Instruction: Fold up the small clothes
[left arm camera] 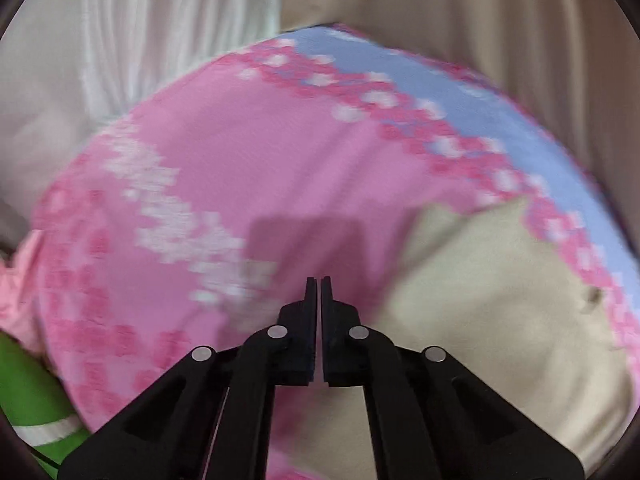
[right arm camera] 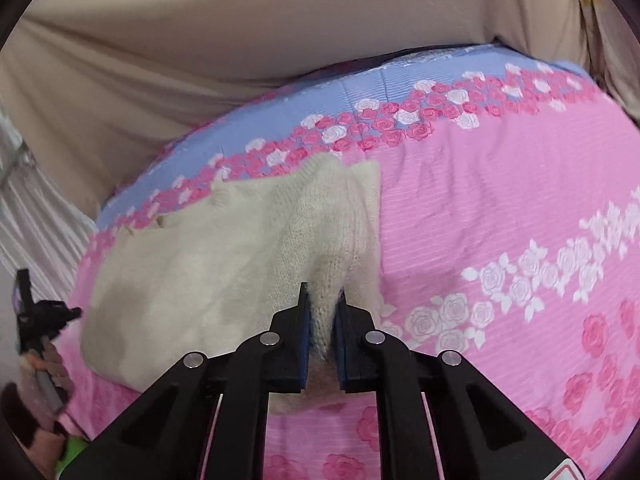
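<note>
A bed covered by a pink sheet (right arm camera: 480, 208) printed with roses, with a lavender-blue band (right arm camera: 360, 88) along its far edge; beige fabric (right arm camera: 240, 40) hangs behind the bed and a white pleated curtain (left arm camera: 132, 32) shows at the far left. The cream knitted sweater (right arm camera: 192, 264) lies on the sheet towards the far edge of the bed, its top edge touching the rose border next to the blue band, its body mostly flat. The right gripper (right arm camera: 323, 294) is closed to a narrow gap on a raised fold of the sweater's knit at the garment's near right side; the knit bunches up between the two blue-faced pads and rises into a ridge running away from the gripper. The left gripper (left arm camera: 319, 280) is fully closed, jaws together with only a thin slit between them and nothing in it; it hangs over the pink sheet just beside the sweater's left edge (left arm camera: 500, 300), casting a shadow on the sheet ahead. Left wrist view is motion-blurred. In the right wrist view the left gripper (right arm camera: 24, 284) appears at the far left edge, by the sweater's left side. A green item with a white stripe (left arm camera: 28, 400) and a pink garment (left arm camera: 16, 304) lie at the near left edge of the bed.
</note>
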`<state>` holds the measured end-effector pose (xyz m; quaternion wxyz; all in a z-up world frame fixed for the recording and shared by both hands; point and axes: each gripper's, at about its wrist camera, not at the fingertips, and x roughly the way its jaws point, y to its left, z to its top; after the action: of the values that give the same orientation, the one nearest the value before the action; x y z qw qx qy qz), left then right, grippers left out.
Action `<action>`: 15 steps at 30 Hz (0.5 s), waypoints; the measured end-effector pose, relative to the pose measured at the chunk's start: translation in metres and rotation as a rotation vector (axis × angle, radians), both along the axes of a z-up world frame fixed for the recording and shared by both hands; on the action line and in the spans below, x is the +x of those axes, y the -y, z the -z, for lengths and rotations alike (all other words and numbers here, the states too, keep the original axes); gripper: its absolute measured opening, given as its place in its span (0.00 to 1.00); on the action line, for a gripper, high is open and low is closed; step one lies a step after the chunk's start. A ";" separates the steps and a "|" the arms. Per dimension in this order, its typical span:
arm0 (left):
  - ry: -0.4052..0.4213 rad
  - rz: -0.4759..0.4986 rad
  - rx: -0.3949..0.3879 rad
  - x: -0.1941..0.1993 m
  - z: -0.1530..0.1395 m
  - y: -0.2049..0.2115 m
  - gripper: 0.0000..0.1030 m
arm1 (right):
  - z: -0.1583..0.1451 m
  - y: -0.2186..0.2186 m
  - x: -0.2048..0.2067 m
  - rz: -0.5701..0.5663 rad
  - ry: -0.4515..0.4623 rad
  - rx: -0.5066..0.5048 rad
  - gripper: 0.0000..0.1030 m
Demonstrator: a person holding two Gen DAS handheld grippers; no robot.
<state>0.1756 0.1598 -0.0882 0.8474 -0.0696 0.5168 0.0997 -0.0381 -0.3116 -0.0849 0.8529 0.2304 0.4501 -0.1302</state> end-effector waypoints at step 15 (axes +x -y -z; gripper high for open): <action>0.066 0.239 -0.067 0.049 -0.013 0.067 0.76 | -0.020 0.019 0.077 -0.031 0.011 -0.129 0.63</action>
<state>0.2246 0.0925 -0.0749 0.8671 -0.0389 0.4961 -0.0216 0.0386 -0.3309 -0.0647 0.8702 0.1687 0.4397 -0.1447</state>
